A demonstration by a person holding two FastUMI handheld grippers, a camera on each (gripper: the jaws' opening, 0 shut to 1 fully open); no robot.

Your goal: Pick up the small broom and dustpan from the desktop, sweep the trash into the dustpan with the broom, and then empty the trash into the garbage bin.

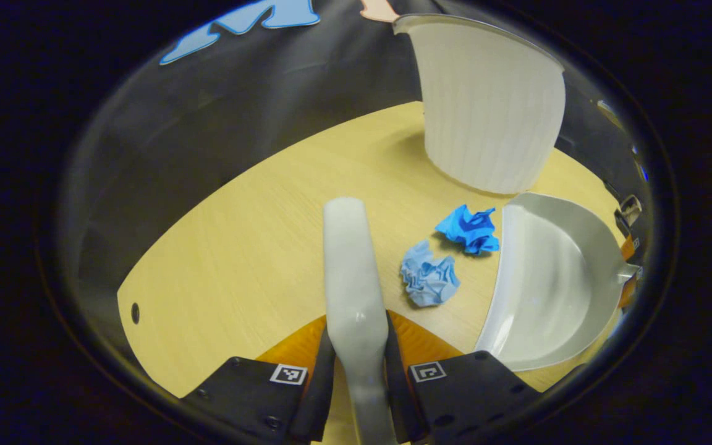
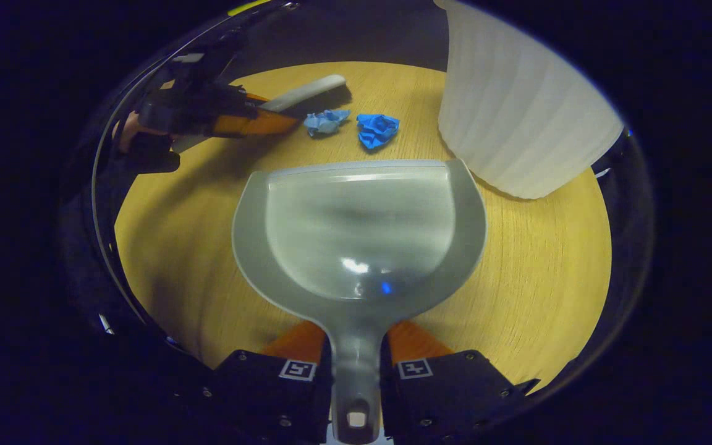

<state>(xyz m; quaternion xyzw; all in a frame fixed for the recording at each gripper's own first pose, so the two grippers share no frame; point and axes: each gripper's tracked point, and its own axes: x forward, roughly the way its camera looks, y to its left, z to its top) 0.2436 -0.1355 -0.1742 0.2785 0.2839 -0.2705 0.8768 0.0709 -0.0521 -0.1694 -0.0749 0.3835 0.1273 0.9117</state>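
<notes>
A: Left gripper view. We see the left gripper (image 1: 359,371) with both fingers pressed against the handle of the broom (image 1: 351,272), which runs straight forward from between them and ends over the wooden desktop (image 1: 238,247). What lies beside it?

B: Two wads of crumpled paper: the pale blue wad (image 1: 429,281) sits just to the right of the broom's far end, and the darker blue wad (image 1: 469,228) a little beyond, near the foot of the white garbage bin (image 1: 492,105). The dustpan (image 1: 554,278) lies to their right, its open lip turned toward both wads (the pan's inside looks bare).

A: Right gripper view. We find the right gripper (image 2: 356,377) closed on the dustpan's (image 2: 362,228) handle, one finger on each side, the pan spreading out ahead of the fingertips with its front edge low on the desktop (image 2: 547,278).

B: Beyond that lip lie the darker wad (image 2: 377,130) and the pale wad (image 2: 326,120), apart from the pan. The broom (image 2: 306,93) reaches in from the left, held by the other gripper (image 2: 232,117), with its head just beside the pale wad. The bin (image 2: 523,105) stands upright at the right, near the pan's corner.
</notes>
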